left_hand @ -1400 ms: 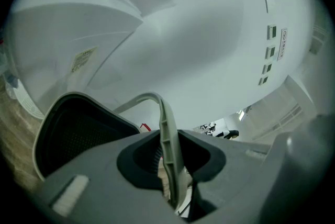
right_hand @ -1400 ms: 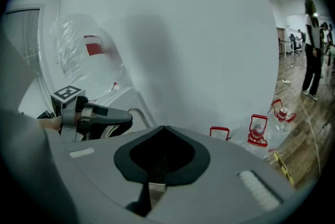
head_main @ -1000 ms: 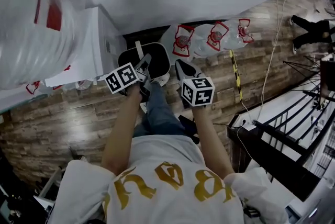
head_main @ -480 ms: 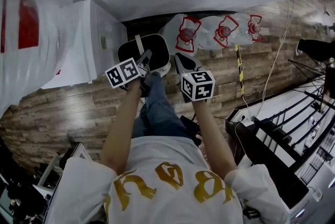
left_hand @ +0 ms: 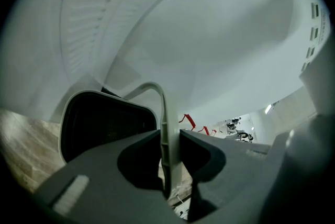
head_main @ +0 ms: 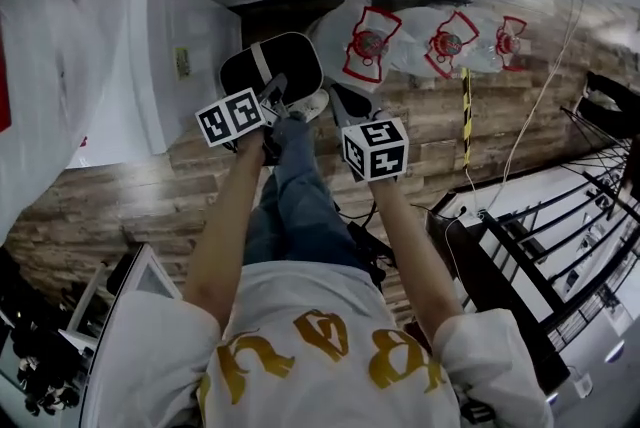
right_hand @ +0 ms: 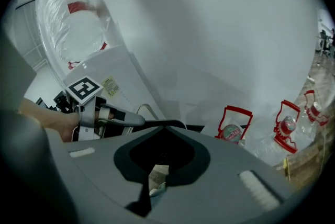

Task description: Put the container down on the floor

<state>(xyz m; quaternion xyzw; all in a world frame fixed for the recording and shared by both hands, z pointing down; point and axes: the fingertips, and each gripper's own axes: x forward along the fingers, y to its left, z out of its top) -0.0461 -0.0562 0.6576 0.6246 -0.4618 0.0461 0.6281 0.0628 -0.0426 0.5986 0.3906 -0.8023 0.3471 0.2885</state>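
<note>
**Q:** What has changed over the last second, read near to far?

**A:** Both forearms have stretched farther out above the person's leg (head_main: 297, 201). The left tongs (left_hand: 168, 134) are still clamped on the handle (left_hand: 158, 93). The right tongs (right_hand: 162, 126) are pressed together on nothing and hang just right of the load. The container (head_main: 270, 66) has slid from mid-view towards the far wall and now looks smaller. The white cabinet (head_main: 165, 46) on the left and the bottle packs (head_main: 372, 41) on the right have come into fuller view.

**Q:** What does that mean for the task?

**A:** Probably the container is being carried away from the body and lowered. The set-down looks close but not finished, since the handle is still pinched. No view shows whether the base touches the floor (head_main: 120, 196).

**Q:** How does the container look?

**A:** It is dark, with a rounded-rectangular mouth edged by a pale rim. A thin pale hoop handle arches over the mouth. It hangs from that handle with its mouth tipped towards the left tongs, so it is tilted rather than level.

**Q:** Where is it?

**A:** It is beyond the person's foot, just right of the cabinet and left of the bottle packs, near the foot of the wall.
</note>
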